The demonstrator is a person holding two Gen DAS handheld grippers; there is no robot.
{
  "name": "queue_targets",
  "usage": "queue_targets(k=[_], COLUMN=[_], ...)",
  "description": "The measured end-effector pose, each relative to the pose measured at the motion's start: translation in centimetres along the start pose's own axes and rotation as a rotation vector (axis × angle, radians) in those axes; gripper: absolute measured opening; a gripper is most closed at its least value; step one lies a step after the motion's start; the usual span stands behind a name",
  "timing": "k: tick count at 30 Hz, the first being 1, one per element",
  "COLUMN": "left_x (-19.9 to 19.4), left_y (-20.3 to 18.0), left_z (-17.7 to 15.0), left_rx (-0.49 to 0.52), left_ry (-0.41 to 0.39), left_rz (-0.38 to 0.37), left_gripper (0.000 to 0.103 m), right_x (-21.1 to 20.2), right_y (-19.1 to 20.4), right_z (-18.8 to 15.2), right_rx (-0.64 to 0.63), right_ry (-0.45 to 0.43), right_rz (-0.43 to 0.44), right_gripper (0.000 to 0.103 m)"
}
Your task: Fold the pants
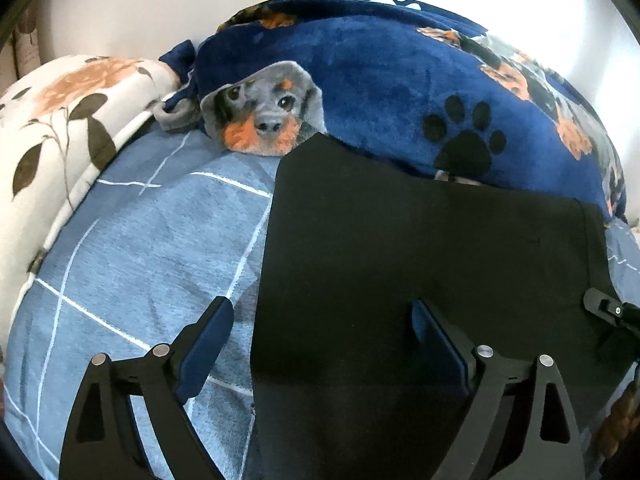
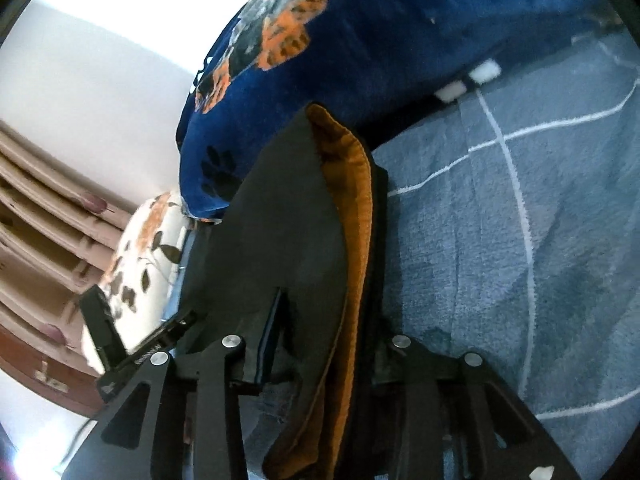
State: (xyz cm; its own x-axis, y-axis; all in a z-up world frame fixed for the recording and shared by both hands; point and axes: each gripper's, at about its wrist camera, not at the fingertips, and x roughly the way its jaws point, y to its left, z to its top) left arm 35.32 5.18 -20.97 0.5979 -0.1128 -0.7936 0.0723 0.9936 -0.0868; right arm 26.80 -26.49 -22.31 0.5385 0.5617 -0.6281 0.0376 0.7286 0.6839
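While the black pants (image 1: 420, 248) lie flat on the blue checked bed (image 1: 140, 240), my left gripper (image 1: 320, 320) stands wide apart over their left edge, gripping nothing. My right gripper (image 2: 328, 320) straddles the pants' edge with its orange lining (image 2: 352, 184); can't tell if it's clamped.

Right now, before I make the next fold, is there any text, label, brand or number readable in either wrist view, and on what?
No text can be read in either view.
Small pale lettering on the black bracket left of the right gripper: too small and blurred to read.
Black pants, navy dog-print blanket, blue checked sheet: pictures and patterns only, no words.
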Motion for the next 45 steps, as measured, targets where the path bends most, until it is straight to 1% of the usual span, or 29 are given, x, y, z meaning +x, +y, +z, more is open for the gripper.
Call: queue_targets(k=[6,9,11,12,14,15,21,26,34,45], left_x=[0.0,0.0,0.0,0.0,0.0,0.0,0.1,0.1,0.1,0.1], left_y=[0.0,0.0,0.1,0.2,0.3,0.3,0.4,0.4,0.2,0.1], left_z=[0.0,-0.1,-0.1,-0.1,-0.1,-0.1,-0.1,-0.1,-0.2,-0.3], left_rx=[-0.004,-0.002,-0.004,-0.006,-0.012,-0.014,-0.013,-0.012,-0.006,-0.003], left_ry=[-0.001,-0.003,-0.001,0.0,0.002,0.003,0.002,0.001,-0.005,-0.008], left_rz=[0.003,0.008,0.009,0.008,0.005,0.003,0.007,0.01,0.021,0.026], left_gripper=[0.093,0.093,0.094,0.094,0.094,0.094,0.095,0.095,0.096,0.096], right_x=[0.1,0.4,1.1,1.3,2.2,2.4,2.5,3.3,3.6,3.7], right_y=[1.3,2.6,4.0,4.5,5.9,6.2,6.3,7.0,7.0,7.0], right_z=[-0.3,-0.7,-1.1,-1.3,-1.8,-1.9,-2.1,-2.5,-2.4,-2.4], right_rx=[-0.044,-0.105,-0.186,-0.218,-0.291,-0.309,-0.318,-0.348,-0.347,-0.352], right_ry=[-0.045,-0.066,-0.059,-0.059,-0.052,-0.048,-0.06,-0.09,-0.088,-0.086], right_rz=[-0.069,-0.135,-0.187,-0.213,-0.27,-0.284,-0.312,-0.402,-0.427,-0.441], right_gripper=[0.036,0.046,0.057,0.06,0.073,0.075,0.077,0.091,0.095,0.097])
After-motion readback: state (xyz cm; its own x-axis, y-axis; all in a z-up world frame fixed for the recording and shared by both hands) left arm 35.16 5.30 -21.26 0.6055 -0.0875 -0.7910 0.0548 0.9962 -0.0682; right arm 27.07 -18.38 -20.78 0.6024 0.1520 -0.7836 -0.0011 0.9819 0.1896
